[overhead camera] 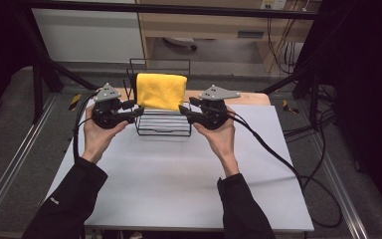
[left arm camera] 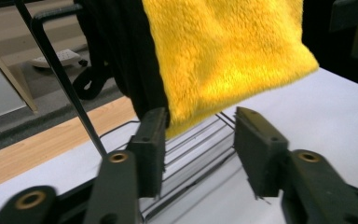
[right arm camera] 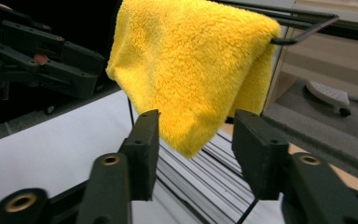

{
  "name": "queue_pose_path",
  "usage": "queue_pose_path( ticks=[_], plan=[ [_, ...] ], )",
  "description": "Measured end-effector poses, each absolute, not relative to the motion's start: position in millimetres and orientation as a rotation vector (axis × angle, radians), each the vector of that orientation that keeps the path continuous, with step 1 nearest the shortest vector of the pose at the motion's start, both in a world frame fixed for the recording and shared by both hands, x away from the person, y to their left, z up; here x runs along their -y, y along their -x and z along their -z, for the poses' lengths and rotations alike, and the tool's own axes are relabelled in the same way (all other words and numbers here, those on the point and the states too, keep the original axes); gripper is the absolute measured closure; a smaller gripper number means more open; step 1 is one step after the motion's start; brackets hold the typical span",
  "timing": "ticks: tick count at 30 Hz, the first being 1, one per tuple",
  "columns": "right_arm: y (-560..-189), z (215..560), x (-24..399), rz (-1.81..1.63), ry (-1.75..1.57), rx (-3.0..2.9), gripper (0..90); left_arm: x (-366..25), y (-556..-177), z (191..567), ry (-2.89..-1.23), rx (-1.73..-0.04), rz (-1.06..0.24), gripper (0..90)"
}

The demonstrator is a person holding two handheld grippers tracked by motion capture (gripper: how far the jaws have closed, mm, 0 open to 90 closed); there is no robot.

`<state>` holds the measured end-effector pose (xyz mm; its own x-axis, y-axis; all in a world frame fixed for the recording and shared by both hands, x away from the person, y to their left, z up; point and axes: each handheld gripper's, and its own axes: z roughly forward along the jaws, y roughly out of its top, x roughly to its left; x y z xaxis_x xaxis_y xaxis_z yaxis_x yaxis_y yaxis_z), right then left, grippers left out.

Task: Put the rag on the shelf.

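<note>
The yellow cloth [overhead camera: 161, 91] hangs folded over the top bar of a black wire rack [overhead camera: 162, 127], slightly above the centre of the high view. The rack stands on the far part of the white surface [overhead camera: 179, 174]. The left tongs [overhead camera: 138, 110] sit at the left of the rack, just beside the cloth's lower left corner, held in the left hand [overhead camera: 98, 135]. The right tongs [overhead camera: 183, 111] sit at the right of the rack, just beside the cloth's lower right corner, held in the right hand [overhead camera: 220, 135]. In the left gripper view, the left tongs [left arm camera: 200, 149] stand partly open. The cloth [left arm camera: 223, 51] hangs in the upper centre of that frame, its lower edge close against the upper end of the left jaw; whether it touches cannot be told. The other jaw is clear of the fabric, so nothing is gripped. In the right gripper view, the right tongs [right arm camera: 196, 147] also stand partly open. The cloth's [right arm camera: 191, 70] lowest corner dips into the gap between the jaws with clearance on both sides. The cloth is therefore not clamped.
</note>
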<state>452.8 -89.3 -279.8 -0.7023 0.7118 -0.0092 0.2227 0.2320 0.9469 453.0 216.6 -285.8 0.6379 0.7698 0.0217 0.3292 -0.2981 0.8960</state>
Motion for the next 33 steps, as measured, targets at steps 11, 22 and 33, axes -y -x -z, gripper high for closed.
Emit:
queue_pose_path(
  ticks=[11,22,33],
  plan=[
    [-437,292,129,-1.432,-0.933,-2.094,20.0,-231,-434,314,-1.942,-0.876,-0.513,27.3],
    [-423,314,168,-1.415,-1.019,-2.106,8.7,-249,-416,348,-1.935,-0.898,-0.465,14.3],
    [-403,355,197,-1.399,-1.073,-2.143,4.8,-263,-397,387,-1.953,-0.927,-0.447,9.2]
  ],
)
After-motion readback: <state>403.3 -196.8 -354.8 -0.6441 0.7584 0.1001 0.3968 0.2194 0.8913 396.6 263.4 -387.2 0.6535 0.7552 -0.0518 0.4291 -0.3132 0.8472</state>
